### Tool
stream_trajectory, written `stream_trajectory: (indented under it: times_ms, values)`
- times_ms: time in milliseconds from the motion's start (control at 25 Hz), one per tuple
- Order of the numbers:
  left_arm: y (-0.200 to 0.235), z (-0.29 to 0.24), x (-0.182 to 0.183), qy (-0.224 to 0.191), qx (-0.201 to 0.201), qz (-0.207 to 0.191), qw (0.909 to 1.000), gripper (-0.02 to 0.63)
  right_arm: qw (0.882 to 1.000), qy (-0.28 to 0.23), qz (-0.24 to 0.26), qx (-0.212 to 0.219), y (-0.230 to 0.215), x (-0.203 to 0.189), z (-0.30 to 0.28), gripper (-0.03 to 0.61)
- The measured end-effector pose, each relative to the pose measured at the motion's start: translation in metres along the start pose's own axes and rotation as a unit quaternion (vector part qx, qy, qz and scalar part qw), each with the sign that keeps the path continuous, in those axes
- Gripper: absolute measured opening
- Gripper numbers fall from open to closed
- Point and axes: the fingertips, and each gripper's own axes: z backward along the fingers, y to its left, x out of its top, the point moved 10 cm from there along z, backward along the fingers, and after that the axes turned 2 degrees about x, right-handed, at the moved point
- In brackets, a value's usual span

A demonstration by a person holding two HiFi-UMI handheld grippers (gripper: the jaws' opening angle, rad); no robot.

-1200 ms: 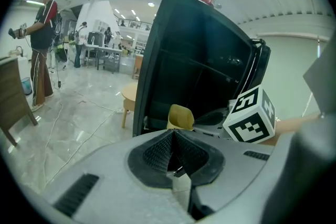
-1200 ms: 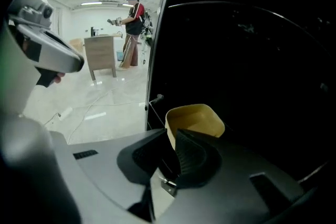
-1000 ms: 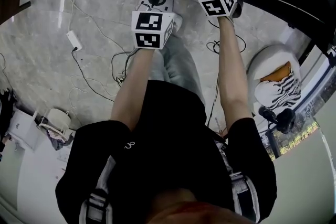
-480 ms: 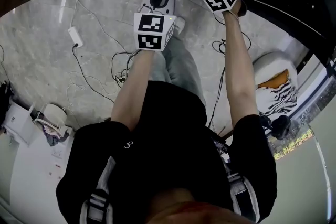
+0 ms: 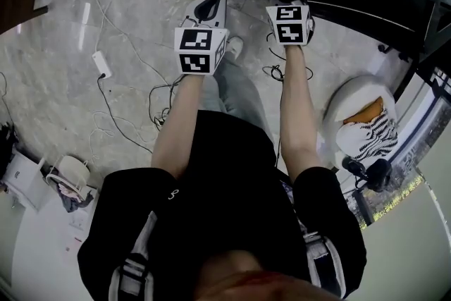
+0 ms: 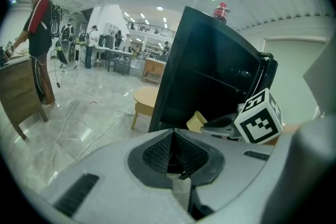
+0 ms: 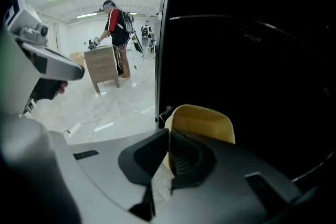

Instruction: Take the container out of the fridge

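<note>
**Yellow tub held tight by the right gripper**

The right gripper (image 7: 169, 140) is clamped on a yellow plastic container (image 7: 203, 119) with a rounded rim. The thin wall of the tub sits between the two jaws. The rest of the tub sticks up just past the jaw tips. Behind it, and off to that gripper's right, is the dark front of a tall black fridge (image 7: 252, 60) — the tub is right beside it.

The left gripper (image 6: 173, 135) is squeezed shut with nothing in it. It is held up just to the left of the right gripper, not touching it. Ahead of the left gripper stands the fridge, with a small red bottle (image 6: 220, 9) on top. A round wooden table (image 6: 147, 97) sits on the floor ahead — a little to the left of the fridge.
</note>
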Motion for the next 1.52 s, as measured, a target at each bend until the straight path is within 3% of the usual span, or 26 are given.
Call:
stream_trajectory:
  times_ms: [280,520,680,800,880,1000,1520]
  values:
    - [-0.028,0.020,0.013,-0.032,-0.006,0.003,0.9995,0.009,0.990,-0.075,-0.120,0.005,0.006,-0.005,0.073,0.020]
    - [-0.052,0.041,0.036,-0.062,-0.017,-0.028,0.9975,0.009,0.962,-0.147,-0.227,0.022,0.015,-0.007,0.131,0.020]
    - [-0.067,0.052,0.062,-0.103,-0.029,-0.043,0.9933,0.009,0.959,-0.174,-0.224,0.016,0.015,-0.003,0.155,0.020]
    - [-0.080,0.060,0.080,-0.131,-0.038,-0.055,0.9891,0.009,0.945,-0.215,-0.243,0.031,0.012,0.002,0.173,0.020]
    - [-0.087,0.065,0.090,-0.143,-0.043,-0.063,0.9867,0.009,0.943,-0.230,-0.238,0.034,0.008,0.008,0.186,0.020]
    - [-0.097,0.071,0.102,-0.158,-0.049,-0.076,0.9832,0.009,0.950,-0.244,-0.194,0.020,0.005,0.023,0.203,0.020]
    - [-0.123,0.093,0.126,-0.197,-0.055,-0.110,0.9726,0.009,0.927,-0.324,-0.188,0.018,-0.017,0.040,0.244,0.018]
